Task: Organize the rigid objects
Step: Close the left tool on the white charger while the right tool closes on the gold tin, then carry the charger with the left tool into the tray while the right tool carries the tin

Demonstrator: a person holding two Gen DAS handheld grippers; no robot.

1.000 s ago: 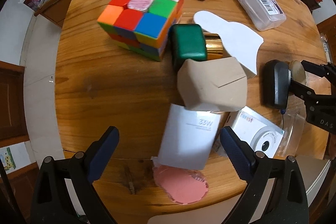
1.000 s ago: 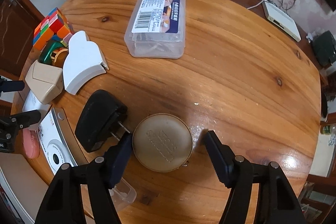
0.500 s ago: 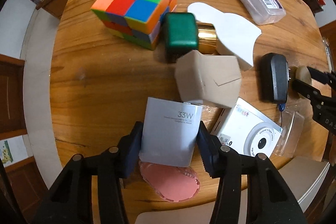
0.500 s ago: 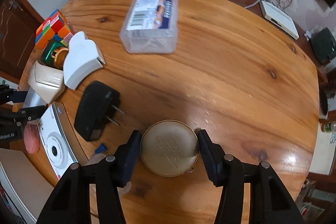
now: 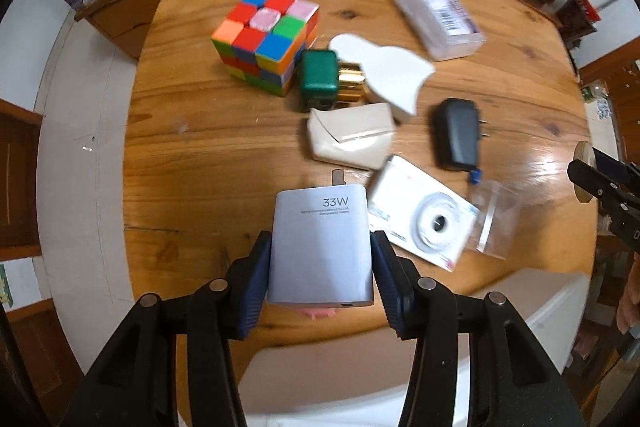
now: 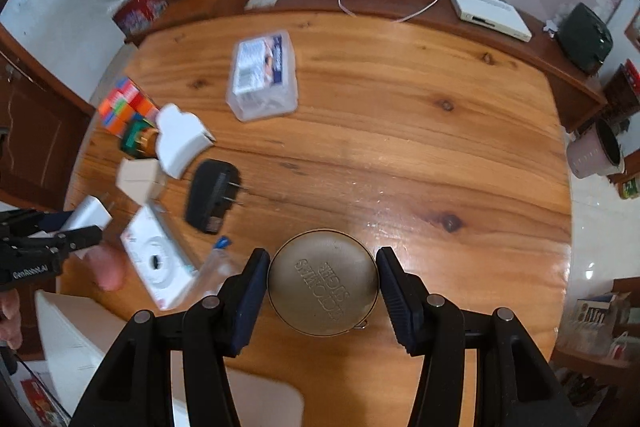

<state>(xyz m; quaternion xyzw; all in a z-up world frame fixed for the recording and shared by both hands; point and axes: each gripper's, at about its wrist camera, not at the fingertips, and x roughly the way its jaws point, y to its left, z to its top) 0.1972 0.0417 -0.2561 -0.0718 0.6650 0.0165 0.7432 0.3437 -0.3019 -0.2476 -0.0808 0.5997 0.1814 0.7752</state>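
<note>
My left gripper [image 5: 320, 269] points down, and its jaws are closing on a grey-white 33W charger [image 5: 318, 227] whose sides both pads press. The charger hangs above the round wooden table [image 5: 192, 147], prongs pointing away from me. In the right wrist view my right gripper [image 6: 322, 267] is shut on a round bronze tin [image 6: 322, 281] with an embossed lid, lifted off the wood. The right gripper [image 5: 596, 183] also shows at the right edge of the left wrist view. The left gripper [image 6: 76, 231] shows at the left of the right wrist view.
On the table lie a colour cube [image 5: 266, 41], a green-capped gold bottle [image 5: 320, 79], a white heart-shaped box [image 5: 384, 75], a beige box [image 5: 352, 139], a black adapter [image 5: 458, 139], a white camera box [image 5: 424, 215], a clear bag [image 5: 494, 223] and a clear case [image 5: 440, 19]. A white bin [image 5: 320, 379] stands below the near edge.
My left gripper shut on the charger and lifted it off the pink disc. My right gripper shut on the round tin and raised it; both views now sit higher.
</note>
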